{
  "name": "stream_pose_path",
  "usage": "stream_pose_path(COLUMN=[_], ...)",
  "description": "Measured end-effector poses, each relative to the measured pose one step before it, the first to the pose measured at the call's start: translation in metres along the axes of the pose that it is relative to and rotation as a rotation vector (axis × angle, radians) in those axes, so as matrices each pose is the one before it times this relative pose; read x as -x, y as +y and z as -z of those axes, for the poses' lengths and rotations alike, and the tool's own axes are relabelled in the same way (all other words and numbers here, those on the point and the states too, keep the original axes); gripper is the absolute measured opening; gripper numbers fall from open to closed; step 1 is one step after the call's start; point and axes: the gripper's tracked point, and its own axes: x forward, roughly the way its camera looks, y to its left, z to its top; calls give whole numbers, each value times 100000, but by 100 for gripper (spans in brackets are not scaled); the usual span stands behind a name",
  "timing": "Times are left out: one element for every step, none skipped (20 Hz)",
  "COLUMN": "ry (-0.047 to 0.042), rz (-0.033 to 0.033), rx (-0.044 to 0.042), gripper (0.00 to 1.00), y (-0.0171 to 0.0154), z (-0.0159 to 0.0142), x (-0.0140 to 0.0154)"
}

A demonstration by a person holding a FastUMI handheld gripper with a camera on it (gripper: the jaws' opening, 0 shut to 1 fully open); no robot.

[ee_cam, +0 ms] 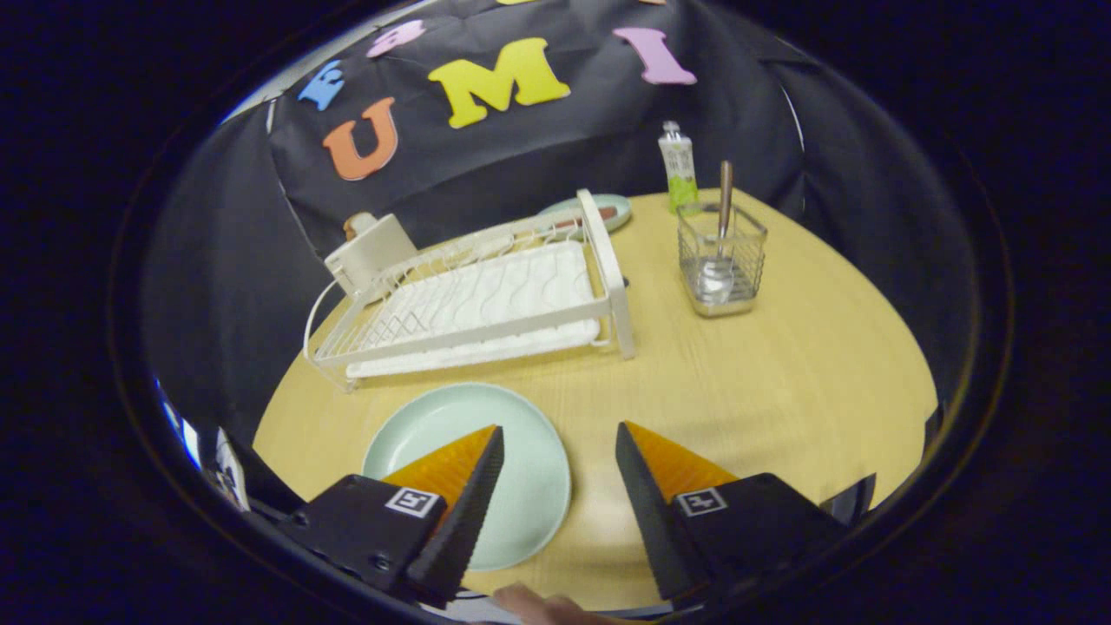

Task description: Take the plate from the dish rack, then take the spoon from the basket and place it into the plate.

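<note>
Round wooden worktop (781,382): pale green round plate (521,434) lies flat under the left finger of the tongs (555,438), which are apart, empty. Metal spoon (722,227) stands upright in clear square basket (722,259), well beyond, ahead-right.

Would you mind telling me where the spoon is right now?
The spoon stands upright in the wire basket, right of the dish rack, well beyond the open gripper.

Round light-wood table (781,382) w/ black cloth wall (538,156) behind, dim booth lighting.
</note>
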Motion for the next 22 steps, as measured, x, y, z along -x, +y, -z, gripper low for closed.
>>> stream_pose_path(ry=[-4341,-2843,-2699,-2114,-1895,-2422,-2311,-2937,-2380,-1792,-1165,-663,-457,1093,-1381,-1462,-2178,-2683,-2039,80,2184,2679], rz=[496,-83,-540,918,1874,1778,1801,854,662,582,951,970,-654,-1799,-1591,1767,3109,3456,3891,227,800,-386], rx=[807,-993,-165,75,1965,2356,1756,2022,2557,2526,2144,964,70,396,-113,-471,-380,-767,-1782,-940,-1052,-1595], gripper=[94,96,99,100,99,99,99,99,100,99,99,99,99,99,99,99,100,100,100,100,100,100], y=[-374,-400,-455,-764,-1046,-1114,-737,-666,-529,-611,-658,-592,-332,-159,-356,-1030,-1404,-1409,-1216,-345,-481,-245], z=[-671,-636,-700,-722,-692,-787,-890,-873,-855,-762,-618,-648,-572,-416,-754,-874,-908,-946,-874,-412,231,246], x=[549,184,241,37,-166,-170,-314,-128,-289,-495,-649,-872,-1018,-986,-894,-931,-1031,-1164,-1406,-1308,-1404,-1402])
